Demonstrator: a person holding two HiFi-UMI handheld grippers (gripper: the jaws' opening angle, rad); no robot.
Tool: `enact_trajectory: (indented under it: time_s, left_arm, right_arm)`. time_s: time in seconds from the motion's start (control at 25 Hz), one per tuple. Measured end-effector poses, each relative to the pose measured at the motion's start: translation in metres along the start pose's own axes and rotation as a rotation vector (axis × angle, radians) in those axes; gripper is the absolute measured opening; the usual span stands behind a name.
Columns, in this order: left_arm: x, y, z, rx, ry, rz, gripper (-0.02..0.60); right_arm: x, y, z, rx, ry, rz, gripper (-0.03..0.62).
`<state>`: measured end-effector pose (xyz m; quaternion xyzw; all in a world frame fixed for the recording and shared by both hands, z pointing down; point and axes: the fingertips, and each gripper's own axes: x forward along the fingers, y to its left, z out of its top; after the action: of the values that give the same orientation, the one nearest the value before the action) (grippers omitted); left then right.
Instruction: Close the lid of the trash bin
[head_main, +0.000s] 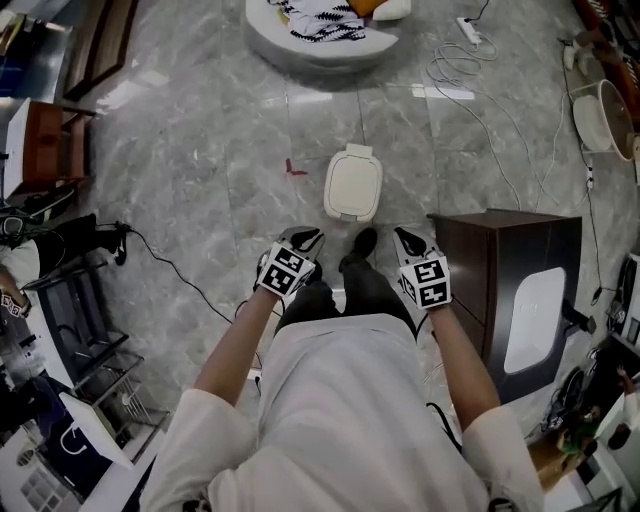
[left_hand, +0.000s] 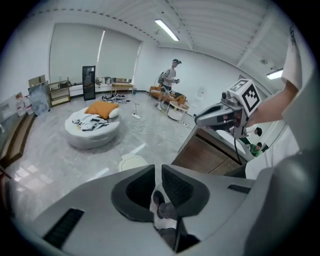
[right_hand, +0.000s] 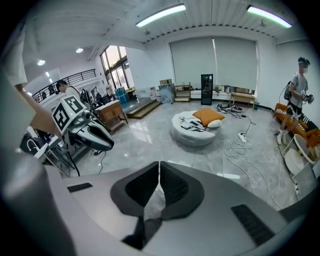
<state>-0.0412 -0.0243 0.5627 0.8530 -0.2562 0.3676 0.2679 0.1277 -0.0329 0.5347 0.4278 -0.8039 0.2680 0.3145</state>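
Observation:
The white trash bin (head_main: 352, 183) stands on the grey marble floor just beyond my feet, its lid lying flat and closed. In the left gripper view its pale top (left_hand: 131, 161) peeks above the jaws. My left gripper (head_main: 305, 238) (left_hand: 158, 167) hangs near my waist, well above and short of the bin, jaws nearly together with nothing between them. My right gripper (head_main: 408, 240) (right_hand: 159, 164) is held level with it on the other side, tips touching, empty. The bin is hidden in the right gripper view.
A dark wooden cabinet (head_main: 505, 280) stands close at the right of the bin. A round white cushion bed (head_main: 320, 35) lies farther ahead, with white cables (head_main: 470, 90) on the floor beside it. Shelving and clutter (head_main: 60, 300) line the left. Another person (left_hand: 172, 75) stands far off.

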Motion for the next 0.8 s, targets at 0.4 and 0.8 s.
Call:
enact_trajectory:
  time_s: [0.4, 0.8]
  left_arm:
    - [-0.074, -0.010, -0.014, 0.025, -0.122, 0.000, 0.031]
    - [-0.133, -0.016, -0.006, 0.006, -0.267, -0.001, 0.026]
  right_arm:
    - [-0.037, 0.062, 0.003, 0.019, -0.067, -0.095, 0.032]
    - [-0.094, 0.093, 0.004, 0.028, -0.122, -0.210, 0.032]
